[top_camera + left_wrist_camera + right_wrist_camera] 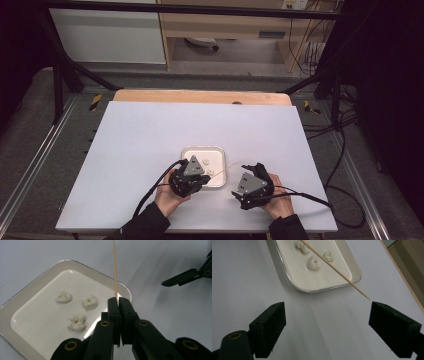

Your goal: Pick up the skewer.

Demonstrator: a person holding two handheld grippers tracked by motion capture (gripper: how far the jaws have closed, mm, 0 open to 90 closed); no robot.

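Skewer [228, 165] seen from the high view slanting over the tray [186, 151] near the surface's front edge, pinched by the left claw [200, 176], right claw [248, 166] just beside. From the left claw view, clamped tight at its lower end, tip aimed past three white pieces [77, 321], likely for spearing. From the right claw view, jaws wide and empty, skewer tip [367, 298] near one jaw.
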